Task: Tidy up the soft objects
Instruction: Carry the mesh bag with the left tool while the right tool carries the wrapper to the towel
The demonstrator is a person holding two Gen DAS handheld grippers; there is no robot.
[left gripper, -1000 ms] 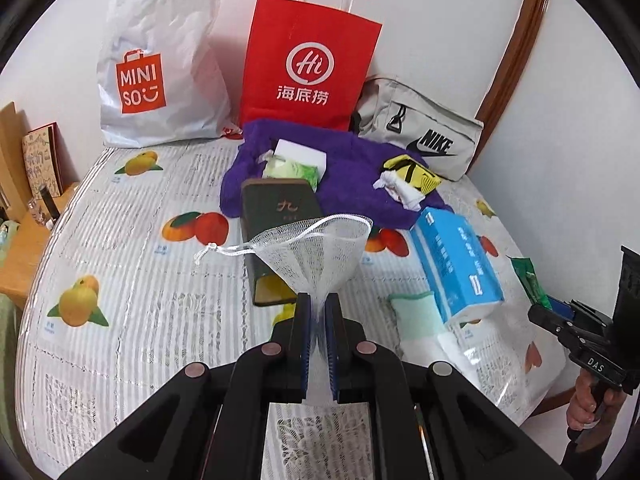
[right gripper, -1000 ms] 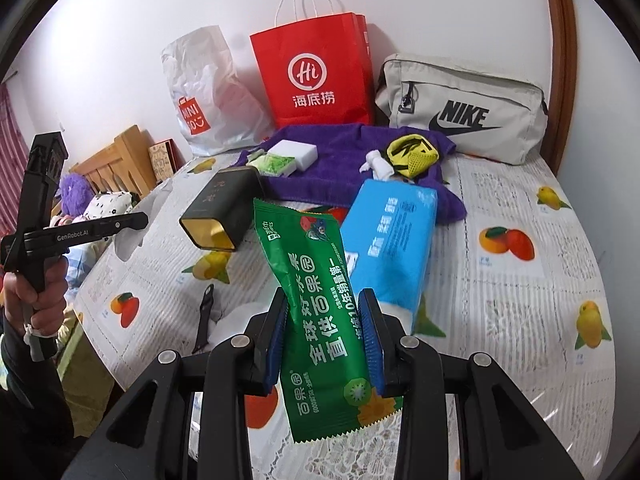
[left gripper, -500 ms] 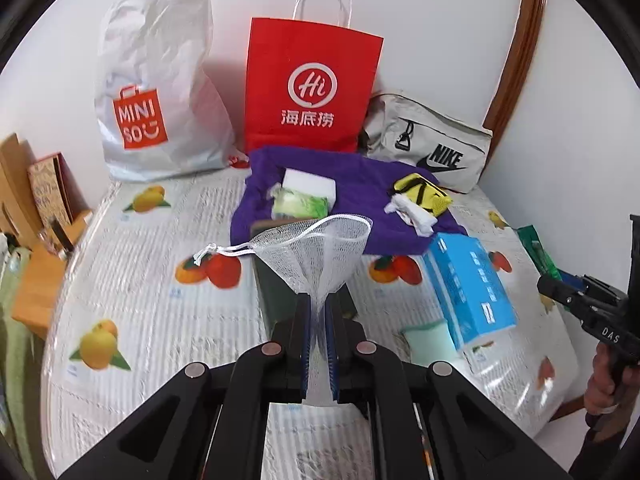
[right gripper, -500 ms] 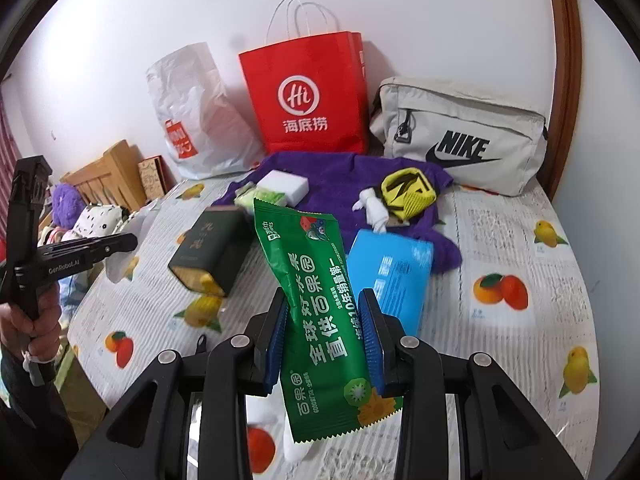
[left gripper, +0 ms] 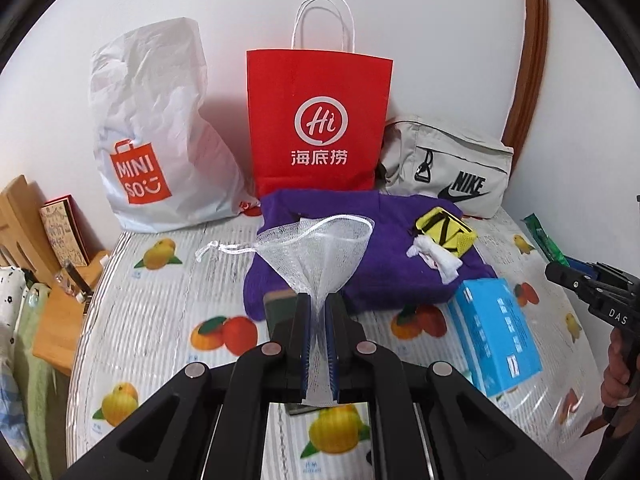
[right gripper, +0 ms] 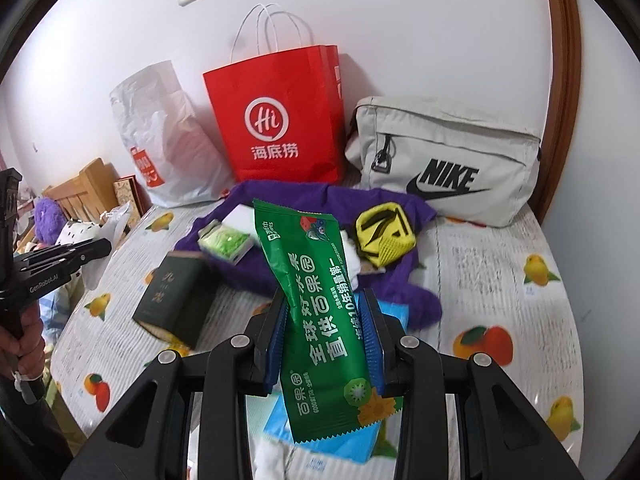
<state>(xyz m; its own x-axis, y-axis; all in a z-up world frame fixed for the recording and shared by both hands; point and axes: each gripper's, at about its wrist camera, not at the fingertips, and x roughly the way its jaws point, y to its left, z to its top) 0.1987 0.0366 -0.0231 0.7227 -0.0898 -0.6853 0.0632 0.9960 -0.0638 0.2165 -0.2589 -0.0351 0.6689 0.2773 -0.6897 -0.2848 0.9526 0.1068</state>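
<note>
Left tool (left gripper: 318,336): clamped together on the gathered tail of the white mesh pouch (left gripper: 316,252), whose mouth fans open above the pads with its drawstring trailing toward 9 o'clock.
Right tool (right gripper: 326,334): pressed on both sides of the green snack packet (right gripper: 320,312), which stands up out of the pads and leans toward 11 o'clock.
What has changed: over the last second both tools have lifted and travelled toward the far wall; the bags along it loom larger, and the blue tissue pack (left gripper: 496,332) has slid to 4 o'clock in the left view and mostly under the packet in the right view.
Grip: neither clamp has shifted; pouch and packet sit the same way between the pads as a second ago.
Surface: a worktop (left gripper: 168,308) under a fruit-print cover, with a purple cloth (left gripper: 400,276) at mid-depth carrying a yellow pouch (left gripper: 446,232).
Likely destinations: red paper bag (left gripper: 318,120) at 12 o'clock, white shopping bag (left gripper: 156,128) at 10 o'clock, grey waist bag (left gripper: 448,168) at 2 o'clock.
Meaning for the task: probably the carry stage, with both soft items off the surface and heading for a bag; which bag I cannot tell.
Watch: the pouch is limp and the red bag's mouth is narrow.
</note>
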